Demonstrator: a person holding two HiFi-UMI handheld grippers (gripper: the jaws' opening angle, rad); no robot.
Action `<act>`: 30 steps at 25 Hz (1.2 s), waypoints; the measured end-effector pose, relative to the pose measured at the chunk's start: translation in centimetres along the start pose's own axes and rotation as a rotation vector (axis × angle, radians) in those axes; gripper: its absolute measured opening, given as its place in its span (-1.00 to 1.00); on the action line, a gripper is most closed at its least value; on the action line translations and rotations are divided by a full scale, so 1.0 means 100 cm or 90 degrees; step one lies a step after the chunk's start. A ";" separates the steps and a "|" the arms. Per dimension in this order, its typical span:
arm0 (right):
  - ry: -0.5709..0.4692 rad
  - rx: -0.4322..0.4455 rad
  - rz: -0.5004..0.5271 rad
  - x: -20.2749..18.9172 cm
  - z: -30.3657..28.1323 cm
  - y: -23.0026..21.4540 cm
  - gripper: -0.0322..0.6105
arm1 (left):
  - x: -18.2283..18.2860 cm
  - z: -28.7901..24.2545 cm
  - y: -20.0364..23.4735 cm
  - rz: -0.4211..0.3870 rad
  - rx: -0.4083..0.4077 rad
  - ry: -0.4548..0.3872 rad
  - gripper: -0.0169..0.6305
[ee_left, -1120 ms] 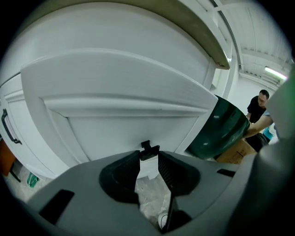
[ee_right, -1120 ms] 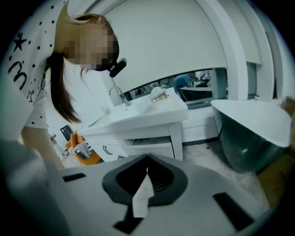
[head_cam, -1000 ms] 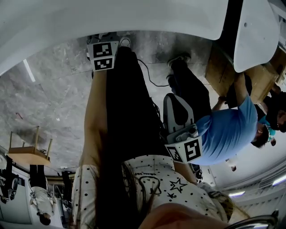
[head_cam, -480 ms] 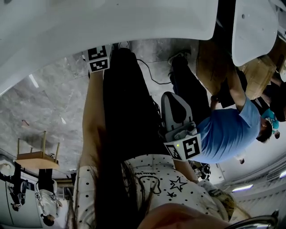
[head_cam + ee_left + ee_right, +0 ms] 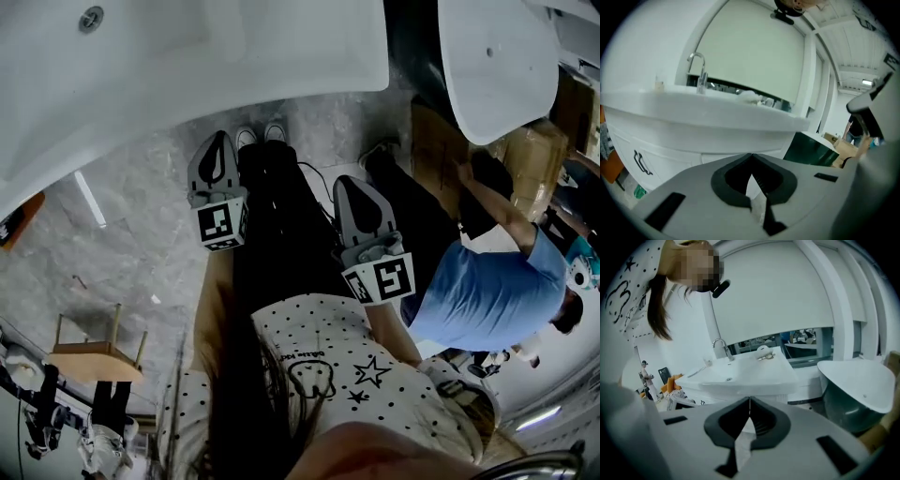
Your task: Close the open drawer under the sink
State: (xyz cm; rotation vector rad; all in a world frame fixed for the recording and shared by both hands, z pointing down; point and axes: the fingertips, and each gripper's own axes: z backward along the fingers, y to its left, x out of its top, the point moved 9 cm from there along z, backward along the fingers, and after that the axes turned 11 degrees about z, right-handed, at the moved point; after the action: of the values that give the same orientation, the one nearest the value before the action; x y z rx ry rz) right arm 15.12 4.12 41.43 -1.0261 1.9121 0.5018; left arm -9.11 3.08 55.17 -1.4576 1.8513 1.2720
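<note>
The white sink (image 5: 187, 56) fills the top left of the head view, and its faucet (image 5: 698, 70) and basin edge show in the left gripper view. Below the basin is the white cabinet front with a dark drawer handle (image 5: 641, 161); whether that drawer stands open I cannot tell. My left gripper (image 5: 220, 137) hangs over the floor short of the sink, jaws shut and empty (image 5: 751, 155). My right gripper (image 5: 347, 181) is beside it, also shut on nothing (image 5: 749, 400), facing the sink (image 5: 740, 373).
A person in a blue shirt (image 5: 487, 291) bends at the right near cardboard boxes (image 5: 436, 150). A white tub (image 5: 497, 66) stands at the upper right. A wooden stool (image 5: 94, 352) sits at the lower left. A cable (image 5: 314, 178) lies on the grey floor.
The left gripper has risen from near my feet, and its shut jaws now show. The right gripper has risen a little. The sink fills more of the head view.
</note>
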 end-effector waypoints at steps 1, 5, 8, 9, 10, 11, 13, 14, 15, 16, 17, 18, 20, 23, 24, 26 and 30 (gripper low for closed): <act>-0.006 0.003 0.009 0.006 0.002 0.002 -0.86 | 0.019 0.011 -0.008 0.000 -0.006 -0.019 -0.93; -0.035 0.009 0.039 0.036 0.016 0.010 -0.86 | 0.090 0.059 -0.039 0.003 -0.047 -0.077 -0.93; -0.077 0.000 0.052 0.058 0.023 0.014 -0.86 | 0.128 0.093 -0.056 0.006 -0.074 -0.116 -0.93; -0.094 -0.001 0.057 0.067 0.025 0.015 -0.86 | 0.139 0.104 -0.061 0.001 -0.080 -0.132 -0.93; -0.108 0.000 0.062 0.075 0.028 0.016 -0.86 | 0.149 0.115 -0.065 -0.004 -0.081 -0.145 -0.93; -0.119 0.003 0.068 0.083 0.033 0.017 -0.86 | 0.157 0.128 -0.071 -0.008 -0.080 -0.154 -0.93; -0.133 0.011 0.080 0.096 0.048 0.019 -0.86 | 0.168 0.155 -0.082 -0.011 -0.076 -0.161 -0.93; -0.139 0.014 0.087 0.101 0.055 0.020 -0.86 | 0.172 0.165 -0.088 -0.011 -0.076 -0.164 -0.93; -0.146 0.017 0.094 0.105 0.061 0.021 -0.86 | 0.175 0.173 -0.092 -0.012 -0.078 -0.168 -0.93; -0.154 0.018 0.100 0.108 0.066 0.020 -0.86 | 0.178 0.178 -0.095 -0.012 -0.081 -0.174 -0.93; -0.163 0.017 0.103 0.111 0.071 0.020 -0.86 | 0.180 0.181 -0.097 -0.012 -0.084 -0.180 -0.93; -0.171 0.015 0.103 0.113 0.075 0.019 -0.86 | 0.182 0.184 -0.099 -0.014 -0.085 -0.186 -0.93; -0.187 0.012 0.101 0.117 0.083 0.019 -0.86 | 0.185 0.193 -0.103 -0.019 -0.086 -0.197 -0.93; -0.214 0.019 0.114 0.125 0.089 0.021 -0.86 | 0.187 0.204 -0.108 -0.026 -0.090 -0.211 -0.93; -0.223 0.022 0.123 0.128 0.091 0.023 -0.86 | 0.188 0.207 -0.110 -0.029 -0.089 -0.216 -0.93; -0.233 0.027 0.139 0.129 0.096 0.026 -0.86 | 0.186 0.214 -0.112 -0.040 -0.086 -0.228 -0.93; -0.235 0.029 0.152 0.123 0.106 0.031 -0.86 | 0.177 0.227 -0.115 -0.050 -0.090 -0.232 -0.93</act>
State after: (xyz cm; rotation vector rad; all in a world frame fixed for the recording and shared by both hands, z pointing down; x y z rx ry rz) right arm 14.77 7.46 25.25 -0.6254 1.7091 0.7275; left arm -8.44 13.75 26.09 -1.2514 1.4801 1.5370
